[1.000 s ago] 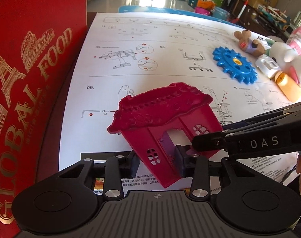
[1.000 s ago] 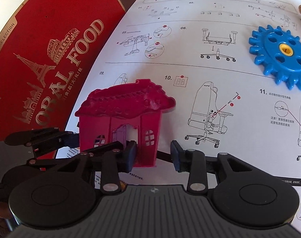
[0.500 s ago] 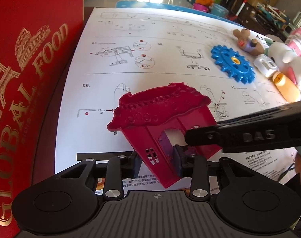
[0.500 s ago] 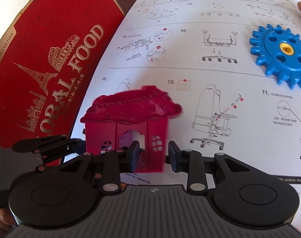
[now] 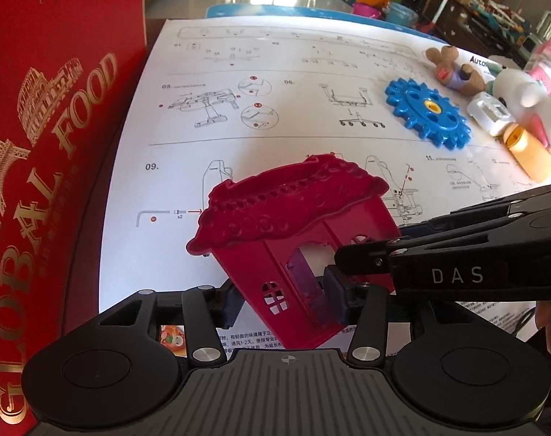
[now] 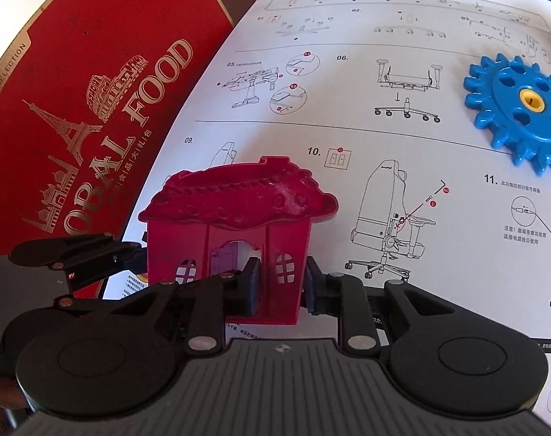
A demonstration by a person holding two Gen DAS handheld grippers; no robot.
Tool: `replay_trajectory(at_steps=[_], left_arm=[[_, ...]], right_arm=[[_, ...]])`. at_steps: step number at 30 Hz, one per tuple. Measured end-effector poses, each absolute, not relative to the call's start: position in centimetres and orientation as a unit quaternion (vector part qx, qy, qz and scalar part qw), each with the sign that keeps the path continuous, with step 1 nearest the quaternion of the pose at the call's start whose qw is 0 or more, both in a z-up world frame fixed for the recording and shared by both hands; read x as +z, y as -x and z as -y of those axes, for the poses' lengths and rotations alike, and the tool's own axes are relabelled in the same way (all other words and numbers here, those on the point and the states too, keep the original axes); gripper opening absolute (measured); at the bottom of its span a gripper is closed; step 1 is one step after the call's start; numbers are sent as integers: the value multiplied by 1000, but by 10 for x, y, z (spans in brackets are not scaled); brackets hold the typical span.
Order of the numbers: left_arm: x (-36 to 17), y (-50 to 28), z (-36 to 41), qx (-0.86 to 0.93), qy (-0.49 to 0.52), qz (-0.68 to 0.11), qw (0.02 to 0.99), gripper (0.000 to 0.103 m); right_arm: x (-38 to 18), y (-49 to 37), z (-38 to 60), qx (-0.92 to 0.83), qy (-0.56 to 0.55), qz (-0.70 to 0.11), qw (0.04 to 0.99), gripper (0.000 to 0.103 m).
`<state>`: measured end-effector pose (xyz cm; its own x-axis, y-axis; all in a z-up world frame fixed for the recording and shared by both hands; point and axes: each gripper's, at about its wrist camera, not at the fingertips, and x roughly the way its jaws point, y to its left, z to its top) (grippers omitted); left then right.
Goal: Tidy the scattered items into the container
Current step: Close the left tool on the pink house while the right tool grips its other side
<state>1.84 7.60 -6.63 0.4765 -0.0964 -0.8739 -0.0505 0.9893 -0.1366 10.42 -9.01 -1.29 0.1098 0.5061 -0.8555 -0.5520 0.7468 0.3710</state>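
Note:
A magenta toy house (image 5: pixel 293 239) stands on a white instruction sheet (image 5: pixel 275 109). My left gripper (image 5: pixel 282 301) is shut on its lower wall, one finger inside the doorway. In the right wrist view my right gripper (image 6: pixel 280 285) is shut on the house (image 6: pixel 239 232) too, one finger in the doorway and one against the outer wall. The right gripper's fingers (image 5: pixel 438 254) reach in from the right in the left wrist view. The red "GLOBAL FOOD" box (image 5: pixel 46 145) stands at the left, also seen in the right wrist view (image 6: pixel 93 91).
A blue gear (image 5: pixel 428 112) lies on the sheet to the right, also in the right wrist view (image 6: pixel 518 105). Past it are a small teddy bear (image 5: pixel 453 69), a white plush toy (image 5: pixel 522 91), a clear cap (image 5: pixel 489 112) and an orange bottle (image 5: pixel 533 156).
The right gripper has shifted left and closed onto the house's right part. The house has tipped slightly in the left wrist view. The left gripper keeps its hold.

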Motion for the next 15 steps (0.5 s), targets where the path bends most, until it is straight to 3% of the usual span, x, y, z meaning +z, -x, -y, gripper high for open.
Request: replay_trajectory(at_steps=[2, 5, 12, 15], left_arm=[[-67, -17, -76, -6, 65, -510, 858, 41], [-66, -13, -78, -5, 72, -506, 859, 36], [-55, 1, -76, -13, 83, -489, 868, 33], [-48, 0, -73, -5, 73, -485, 871, 33]], right_arm=[[-13, -105, 91, 355, 18, -565, 745, 28], [-12, -104, 90, 351, 13, -569, 744, 28], [-2, -94, 105, 353, -15, -574, 739, 26], [4, -93, 109, 351, -15, -569, 743, 21]])
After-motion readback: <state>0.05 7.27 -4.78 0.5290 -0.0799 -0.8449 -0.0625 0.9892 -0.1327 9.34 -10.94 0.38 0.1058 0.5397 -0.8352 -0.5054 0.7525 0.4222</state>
